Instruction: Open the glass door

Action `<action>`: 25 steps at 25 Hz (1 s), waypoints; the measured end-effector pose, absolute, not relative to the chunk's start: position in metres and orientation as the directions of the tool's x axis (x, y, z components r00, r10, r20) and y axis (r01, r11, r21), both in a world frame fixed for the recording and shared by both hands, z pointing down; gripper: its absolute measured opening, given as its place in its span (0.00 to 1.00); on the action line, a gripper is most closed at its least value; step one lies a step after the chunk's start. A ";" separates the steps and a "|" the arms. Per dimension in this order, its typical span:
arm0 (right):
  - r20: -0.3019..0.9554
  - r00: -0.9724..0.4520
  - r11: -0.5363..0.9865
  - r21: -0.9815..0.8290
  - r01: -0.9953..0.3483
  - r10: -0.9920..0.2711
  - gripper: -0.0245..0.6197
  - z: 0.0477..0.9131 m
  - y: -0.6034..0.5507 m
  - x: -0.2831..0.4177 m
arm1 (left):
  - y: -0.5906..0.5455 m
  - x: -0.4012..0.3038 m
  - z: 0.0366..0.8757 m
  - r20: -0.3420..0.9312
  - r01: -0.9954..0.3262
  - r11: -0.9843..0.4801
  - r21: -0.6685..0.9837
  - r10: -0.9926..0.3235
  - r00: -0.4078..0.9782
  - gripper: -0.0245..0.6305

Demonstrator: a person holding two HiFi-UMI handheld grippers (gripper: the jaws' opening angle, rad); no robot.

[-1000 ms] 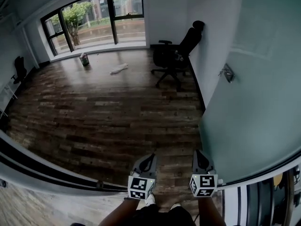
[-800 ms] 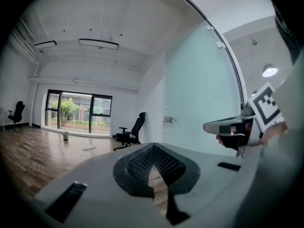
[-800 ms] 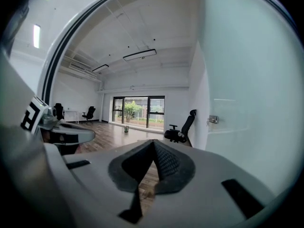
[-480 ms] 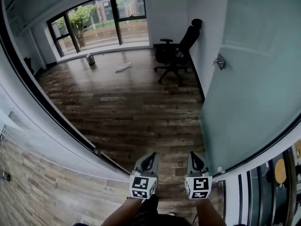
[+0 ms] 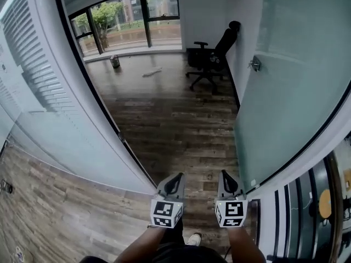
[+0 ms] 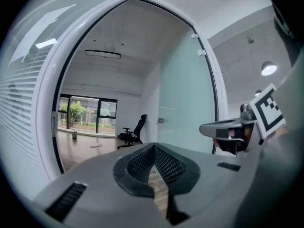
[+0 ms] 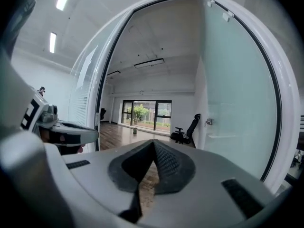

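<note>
Glass door (image 5: 290, 92) open; jaws seemingly together.

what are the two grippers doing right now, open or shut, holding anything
Left gripper: closed, holding nothing.
Right gripper: closed, holding nothing.

You face an office room: a black swivel chair (image 5: 211, 59) by the white wall, a frosted glass door (image 5: 290, 97), slatted blinds (image 5: 33, 75), plank floor (image 5: 175, 125), wide windows (image 5: 137, 18).
</note>
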State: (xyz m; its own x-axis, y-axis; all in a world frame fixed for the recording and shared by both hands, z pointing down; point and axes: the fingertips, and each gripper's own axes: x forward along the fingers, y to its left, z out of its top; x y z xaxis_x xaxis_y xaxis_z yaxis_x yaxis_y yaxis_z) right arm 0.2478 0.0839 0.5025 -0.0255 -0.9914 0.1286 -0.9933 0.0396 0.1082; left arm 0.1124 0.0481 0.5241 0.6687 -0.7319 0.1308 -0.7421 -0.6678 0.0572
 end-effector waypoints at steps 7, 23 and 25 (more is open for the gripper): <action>0.122 -0.050 0.063 0.106 -0.992 -0.991 0.06 0.495 0.135 0.215 | 0.097 0.083 0.522 0.139 -0.762 -0.645 0.057 -0.750 0.646 0.04; 0.114 0.026 -0.015 0.102 -0.995 -0.993 0.06 0.482 0.214 0.115 | 0.158 -0.027 0.502 0.112 -0.723 -0.690 0.034 -0.717 0.688 0.04; 0.114 0.033 -0.021 0.107 -0.994 -0.993 0.06 0.482 0.223 0.107 | 0.165 -0.037 0.505 0.111 -0.723 -0.690 0.037 -0.716 0.689 0.04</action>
